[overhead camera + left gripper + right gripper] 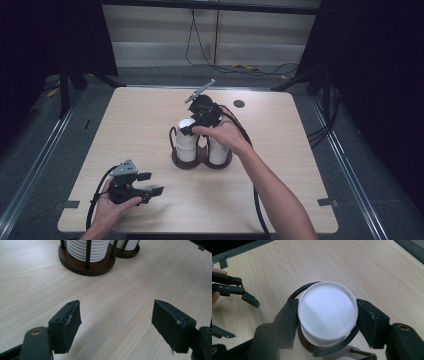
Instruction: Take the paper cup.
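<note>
Two stacks in rack (pixel 202 161), mid-frame; right gripper (pixel 327 315) pinching top cup (pixel 327 310), probably to lift it off. Left gripper (pixel 116 322) lower left, spread, idle.

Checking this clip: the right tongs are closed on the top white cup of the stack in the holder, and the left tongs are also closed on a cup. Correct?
Not quite. The right tongs do grip the top white cup of the stack in the holder, but the left tongs are open and hold nothing, with bare table between them. The left gripper view shows this.
</note>
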A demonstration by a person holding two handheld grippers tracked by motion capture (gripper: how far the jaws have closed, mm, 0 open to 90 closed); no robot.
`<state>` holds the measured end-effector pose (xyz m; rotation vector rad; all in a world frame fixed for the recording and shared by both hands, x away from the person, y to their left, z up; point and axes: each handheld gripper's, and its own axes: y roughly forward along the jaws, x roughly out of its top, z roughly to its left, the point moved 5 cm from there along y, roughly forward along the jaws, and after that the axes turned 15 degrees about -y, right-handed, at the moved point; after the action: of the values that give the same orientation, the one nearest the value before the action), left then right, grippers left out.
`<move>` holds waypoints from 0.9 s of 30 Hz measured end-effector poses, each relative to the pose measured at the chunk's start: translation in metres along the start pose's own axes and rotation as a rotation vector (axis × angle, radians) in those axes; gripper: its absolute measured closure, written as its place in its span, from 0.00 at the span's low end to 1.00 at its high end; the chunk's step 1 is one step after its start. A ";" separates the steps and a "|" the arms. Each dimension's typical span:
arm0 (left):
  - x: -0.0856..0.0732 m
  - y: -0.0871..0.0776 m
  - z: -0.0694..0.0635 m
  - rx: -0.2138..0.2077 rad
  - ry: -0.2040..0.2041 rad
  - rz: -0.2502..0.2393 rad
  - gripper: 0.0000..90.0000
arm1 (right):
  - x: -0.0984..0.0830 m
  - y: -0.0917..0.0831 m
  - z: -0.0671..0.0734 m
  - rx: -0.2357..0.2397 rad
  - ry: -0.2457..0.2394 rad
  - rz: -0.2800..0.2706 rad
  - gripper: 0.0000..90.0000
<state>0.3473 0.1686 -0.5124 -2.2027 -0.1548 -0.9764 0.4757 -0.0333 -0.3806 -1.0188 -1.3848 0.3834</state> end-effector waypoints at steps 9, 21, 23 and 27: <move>0.000 0.000 0.000 -0.001 0.001 0.003 0.26 | 0.005 -0.004 0.000 0.001 0.002 -0.012 0.43; 0.000 0.001 0.000 0.000 0.002 0.005 0.26 | 0.011 -0.014 0.000 -0.002 0.001 -0.025 0.43; 0.000 0.001 0.000 0.001 0.003 0.005 0.26 | 0.011 -0.016 -0.001 -0.003 0.001 -0.029 0.43; 0.000 0.001 0.000 0.000 0.001 0.005 0.26 | 0.013 -0.019 -0.001 -0.010 -0.003 -0.044 0.43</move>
<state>0.3477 0.1679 -0.5126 -2.2015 -0.1488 -0.9747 0.4733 -0.0345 -0.3576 -0.9947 -1.4109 0.3458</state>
